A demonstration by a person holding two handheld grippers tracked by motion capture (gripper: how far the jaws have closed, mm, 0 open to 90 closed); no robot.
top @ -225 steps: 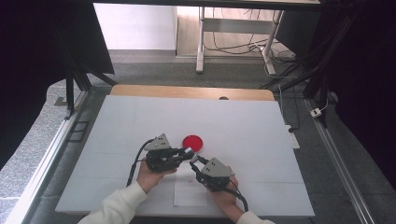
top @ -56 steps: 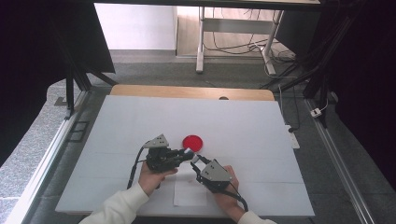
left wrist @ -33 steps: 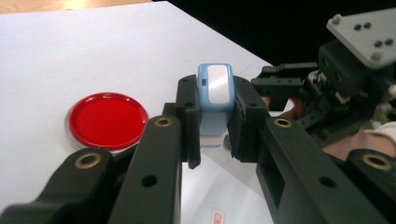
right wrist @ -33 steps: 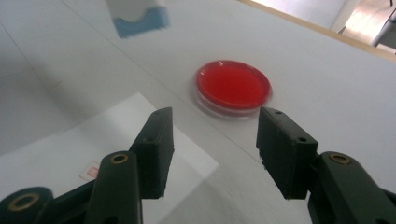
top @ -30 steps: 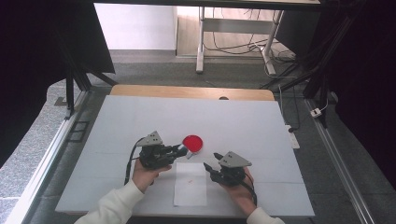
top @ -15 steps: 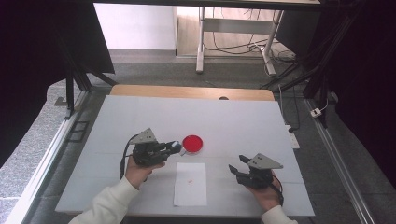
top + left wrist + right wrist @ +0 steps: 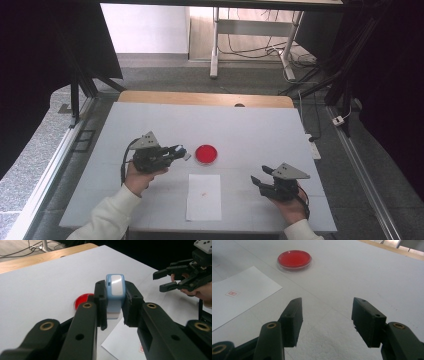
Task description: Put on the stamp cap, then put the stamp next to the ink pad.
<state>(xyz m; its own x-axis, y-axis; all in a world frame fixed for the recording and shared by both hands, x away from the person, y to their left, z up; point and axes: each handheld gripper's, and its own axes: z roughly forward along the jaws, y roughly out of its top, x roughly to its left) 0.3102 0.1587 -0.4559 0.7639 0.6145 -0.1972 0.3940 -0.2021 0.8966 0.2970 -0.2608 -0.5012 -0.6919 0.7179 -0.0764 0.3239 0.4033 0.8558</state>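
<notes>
Both hands have drawn apart: right gripper (image 7: 257, 180) now lower right of the high view, jaws spread and empty, just been opening. Left gripper (image 7: 181, 151) pinches a blue stamp (image 7: 115, 293) left of centre, beside the red dish (image 7: 206, 154), above the paper (image 7: 204, 197).

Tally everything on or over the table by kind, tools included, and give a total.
Tools: 2 (left tool, right tool)
Blue-and-white stamp in the left tool: 1
Red ink pad dish: 1
White paper sheet: 1
Total: 5
</notes>
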